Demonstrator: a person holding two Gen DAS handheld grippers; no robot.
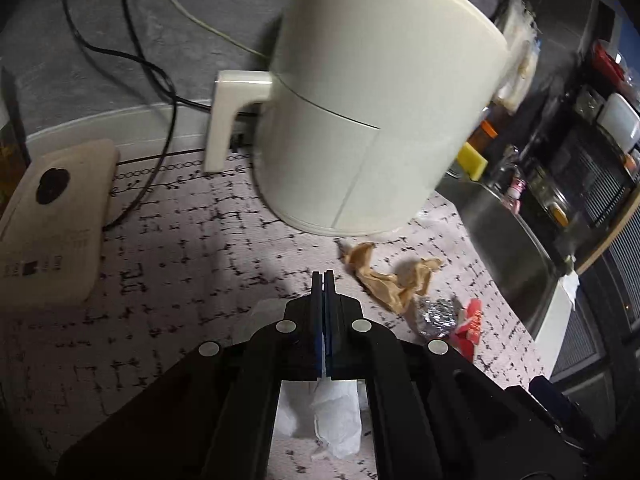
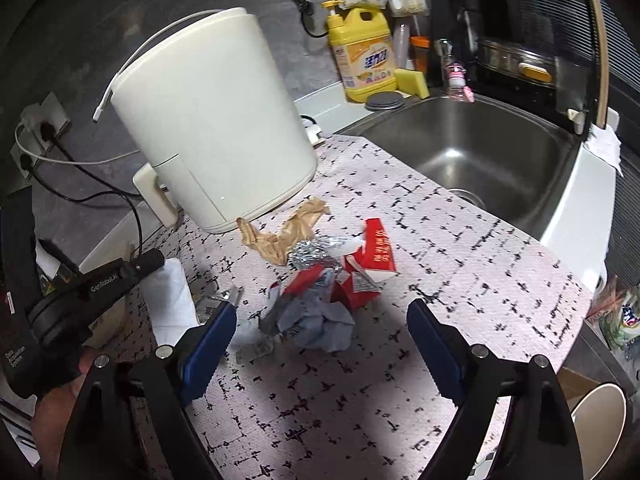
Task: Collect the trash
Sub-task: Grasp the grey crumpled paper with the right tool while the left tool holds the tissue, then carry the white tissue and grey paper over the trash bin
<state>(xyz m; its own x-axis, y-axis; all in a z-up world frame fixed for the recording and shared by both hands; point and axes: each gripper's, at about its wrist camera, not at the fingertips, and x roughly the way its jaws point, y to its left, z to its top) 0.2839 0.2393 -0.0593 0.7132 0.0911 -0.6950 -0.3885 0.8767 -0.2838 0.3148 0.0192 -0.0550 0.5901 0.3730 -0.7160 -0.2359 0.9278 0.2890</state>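
One tall cream plastic air fryer [image 2: 212, 120] stands on the surface [image 2: 460, 264], which is covered by a pale mat printed with black dashes, and everything else is easiest placed from it. Just in front of its base lies one crumpled strip of brown paper [image 2: 288, 232]. Touching that paper on the side away from the fryer sits one ball of crinkled silver foil [image 2: 308, 254], and hard against the foil is one torn red carton with white lettering [image 2: 374, 260]. Nearer than these, still in front of the fryer, lies one wad of crumpled grey-blue paper [image 2: 316, 320]. That makes four pieces of trash in one loose heap.

There are two hand-held grippers. The right hand-held gripper [image 2: 322, 330] hangs over the heap with its two blue-padded fingers [image 2: 212, 332] spread wide, the grey-blue wad between them but not touched. The left hand-held gripper [image 1: 324, 280] is pressed fully together, its blue pads meeting with nothing showing at the tips; whether they pinch the one piece of white tissue paper [image 1: 336, 420] seen under its body I cannot tell. In the right wrist view it sits to the left of the fryer's handle side, over that white paper.

To the right of the fryer is one steel sink [image 2: 480, 152], with one yellow detergent bottle [image 2: 362, 56] and one yellow sponge [image 2: 412, 80] behind it.
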